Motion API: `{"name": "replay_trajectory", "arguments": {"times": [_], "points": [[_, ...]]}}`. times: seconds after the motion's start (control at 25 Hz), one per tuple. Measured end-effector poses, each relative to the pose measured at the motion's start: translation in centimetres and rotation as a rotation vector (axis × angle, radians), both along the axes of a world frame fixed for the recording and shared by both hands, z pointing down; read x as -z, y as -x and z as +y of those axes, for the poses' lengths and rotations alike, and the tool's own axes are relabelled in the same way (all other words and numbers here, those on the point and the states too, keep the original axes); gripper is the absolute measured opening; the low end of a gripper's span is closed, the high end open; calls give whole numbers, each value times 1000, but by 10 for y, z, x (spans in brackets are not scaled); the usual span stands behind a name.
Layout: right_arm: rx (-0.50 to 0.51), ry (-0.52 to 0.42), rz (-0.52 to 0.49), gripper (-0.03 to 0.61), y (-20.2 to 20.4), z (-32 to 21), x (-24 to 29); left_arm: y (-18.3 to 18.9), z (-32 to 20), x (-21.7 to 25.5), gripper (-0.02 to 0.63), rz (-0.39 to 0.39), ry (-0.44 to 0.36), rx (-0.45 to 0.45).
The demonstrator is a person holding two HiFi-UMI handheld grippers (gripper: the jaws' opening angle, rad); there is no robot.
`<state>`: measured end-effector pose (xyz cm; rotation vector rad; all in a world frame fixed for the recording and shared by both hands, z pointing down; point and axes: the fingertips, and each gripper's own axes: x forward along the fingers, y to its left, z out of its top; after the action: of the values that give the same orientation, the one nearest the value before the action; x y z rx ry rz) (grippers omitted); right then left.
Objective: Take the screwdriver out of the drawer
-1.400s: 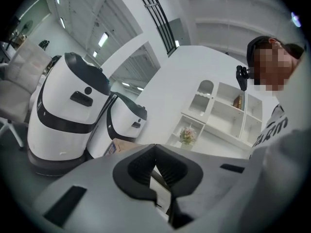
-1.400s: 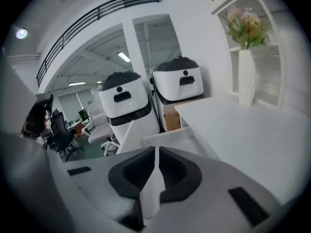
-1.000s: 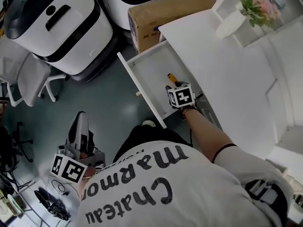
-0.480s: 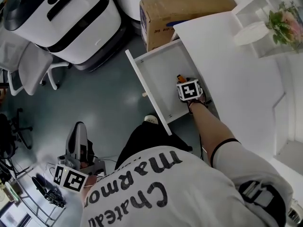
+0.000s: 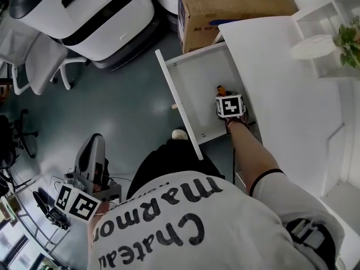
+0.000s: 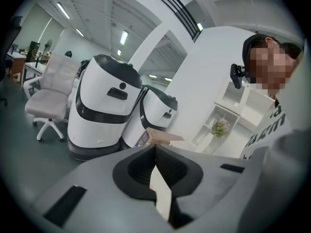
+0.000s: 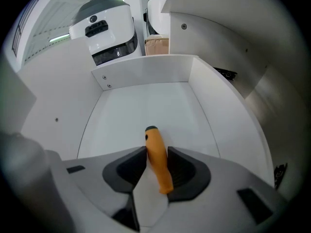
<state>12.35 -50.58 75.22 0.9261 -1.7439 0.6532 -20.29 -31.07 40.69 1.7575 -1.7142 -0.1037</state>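
Orange-handled screwdriver (image 7: 155, 144), one only, lies in the single open white drawer (image 5: 191, 83). One right gripper (image 7: 156, 154) points down into the drawer. Its jaws have just been closing and clamp the handle from both sides. One left gripper (image 6: 155, 147) hangs low at the person's side, jaws pressed together, empty. Two white machines (image 6: 104, 106) and one cardboard box (image 5: 230, 10) stand beyond.

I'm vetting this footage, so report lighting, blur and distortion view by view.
Head view: even, soft light, sharp, the white desk bright without glare. Left gripper view: strong fisheye, dark corners, ceiling lights bright, a mosaic patch over the face. Right gripper view: fisheye curves the drawer walls; the screwdriver handle is crisp.
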Motion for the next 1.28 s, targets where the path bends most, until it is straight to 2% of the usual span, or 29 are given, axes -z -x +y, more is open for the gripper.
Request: {"name": "replay_trajectory", "arguments": {"times": [0.28,0.48,0.64,0.96,1.12,1.28], "points": [[12,-29,0,133,3,-3,6,-18,-9,-9,23,10,29,-48],[-99,-21,-90,126,10,6,17,-19,-17,-14,23,23,16,-82],[-116,-33,-148,124,20,19,40,-23,-17,-12,23,40,-17,-81],[-150,-117,-360,121,62,26,123,-41,-57,-2,23,130,-150,-193],[-141,-199,-433,121,67,18,177,-54,-67,12,23,135,-206,-260],[-168,-308,-486,121,66,8,241,-54,-77,17,23,126,-215,-290]]}}
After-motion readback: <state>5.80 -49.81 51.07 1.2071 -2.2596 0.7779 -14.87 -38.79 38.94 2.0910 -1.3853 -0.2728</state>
